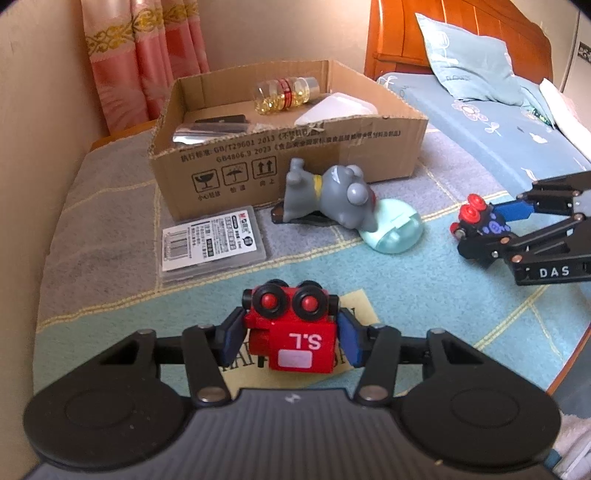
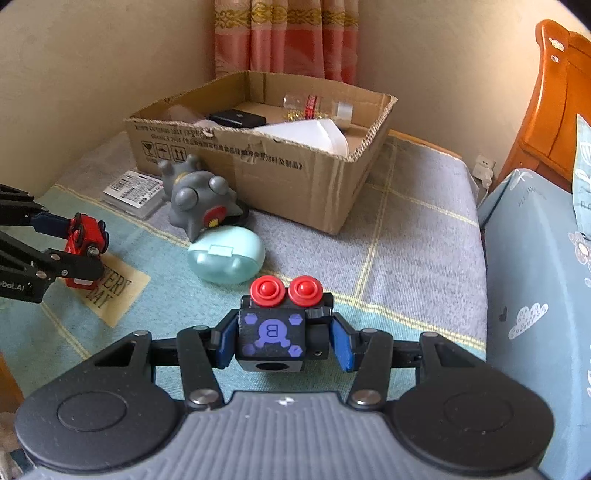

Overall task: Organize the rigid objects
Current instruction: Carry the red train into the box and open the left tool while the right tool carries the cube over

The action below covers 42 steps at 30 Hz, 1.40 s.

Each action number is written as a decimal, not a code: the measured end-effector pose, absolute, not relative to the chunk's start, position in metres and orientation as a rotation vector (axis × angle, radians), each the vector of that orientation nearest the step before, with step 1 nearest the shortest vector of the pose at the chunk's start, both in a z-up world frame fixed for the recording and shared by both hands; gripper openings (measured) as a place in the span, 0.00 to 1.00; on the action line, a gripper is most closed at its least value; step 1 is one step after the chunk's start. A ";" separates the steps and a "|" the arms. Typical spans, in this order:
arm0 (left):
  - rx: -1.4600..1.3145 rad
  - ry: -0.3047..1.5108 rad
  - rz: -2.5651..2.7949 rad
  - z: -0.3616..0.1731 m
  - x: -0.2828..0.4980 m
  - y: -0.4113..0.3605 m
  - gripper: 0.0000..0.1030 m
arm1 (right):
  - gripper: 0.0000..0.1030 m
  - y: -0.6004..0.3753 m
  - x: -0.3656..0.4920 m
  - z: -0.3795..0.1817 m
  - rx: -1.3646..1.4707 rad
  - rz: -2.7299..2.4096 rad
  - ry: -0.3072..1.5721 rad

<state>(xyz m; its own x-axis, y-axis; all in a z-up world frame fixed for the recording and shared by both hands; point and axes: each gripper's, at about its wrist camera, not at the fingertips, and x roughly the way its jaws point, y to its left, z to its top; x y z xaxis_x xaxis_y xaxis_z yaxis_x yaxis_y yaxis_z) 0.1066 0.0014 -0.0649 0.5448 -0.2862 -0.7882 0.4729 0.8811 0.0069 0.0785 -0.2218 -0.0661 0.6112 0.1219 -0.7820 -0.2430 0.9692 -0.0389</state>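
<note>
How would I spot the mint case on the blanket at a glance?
Start at the cardboard box near the wall. Just in front of it a grey figurine lies toppled, and the mint case sits under its head, touching it. It is the only smooth, egg-shaped, pale green thing; the flat clear case nearby is rectangular and labelled.

I am working in a home bedroom. Evidence: a wooden headboard (image 1: 458, 33) with a blue pillow (image 1: 469, 62) on a floral bedsheet (image 1: 491, 125), pink patterned curtains (image 1: 144, 55), and a checked blanket (image 2: 417, 236) under a cardboard box (image 2: 288, 173).
</note>
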 end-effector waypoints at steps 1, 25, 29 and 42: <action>0.231 0.885 -0.456 -0.063 0.106 0.002 0.50 | 0.55 -0.222 0.078 -0.064 -0.146 0.215 0.887; 0.243 0.690 -0.526 0.044 0.212 -0.026 0.50 | 0.55 -0.229 0.117 0.017 -0.158 0.293 0.737; 0.260 0.709 -0.496 0.042 0.240 -0.036 0.50 | 0.55 -0.226 0.131 0.027 -0.170 0.293 0.726; 0.211 0.674 -0.362 0.018 0.260 -0.032 0.99 | 0.55 -0.211 0.159 0.036 -0.177 0.302 0.716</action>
<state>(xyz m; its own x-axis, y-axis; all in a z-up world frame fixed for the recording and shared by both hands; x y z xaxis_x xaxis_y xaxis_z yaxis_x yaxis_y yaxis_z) 0.2602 -0.0324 0.0181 0.7225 -0.2573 -0.6417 0.3924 0.9168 0.0742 0.1587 -0.2112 0.0361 0.7140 0.2108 -0.6677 -0.3310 0.9419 -0.0566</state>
